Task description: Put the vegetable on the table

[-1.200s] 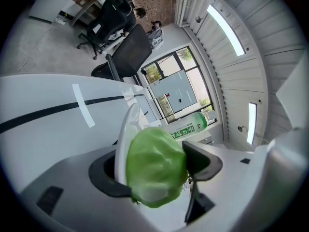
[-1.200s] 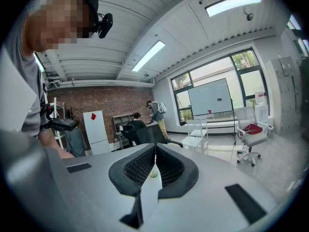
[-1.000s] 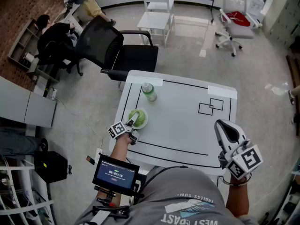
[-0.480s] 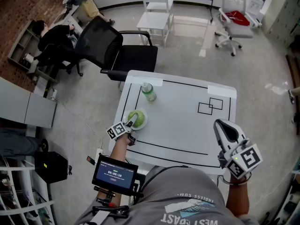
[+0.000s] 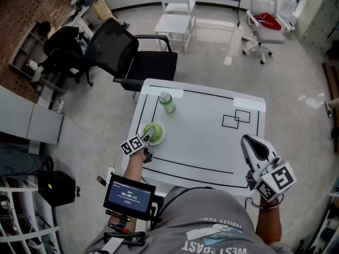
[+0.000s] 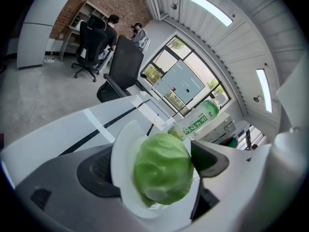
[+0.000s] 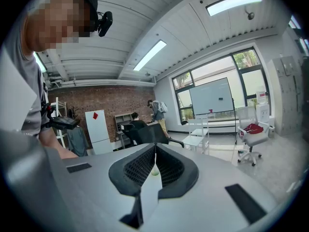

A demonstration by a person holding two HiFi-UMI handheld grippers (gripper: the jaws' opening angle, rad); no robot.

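opening at the left of the head view, the left claw (image 5: 146, 139) has its jaws spreading either side of the green cabbage (image 6: 161, 170), pads not pressing it. the cabbage sits on a white plate (image 6: 120, 146) near the tabletop's (image 5: 206, 142) left edge, below a green-labelled bottle (image 5: 167, 103). the right claw (image 5: 254, 148), lower right of frame, is pinched together on nothing.

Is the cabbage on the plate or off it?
On it: the cabbage sits on the plate, between the opening fingers of the left gripper.
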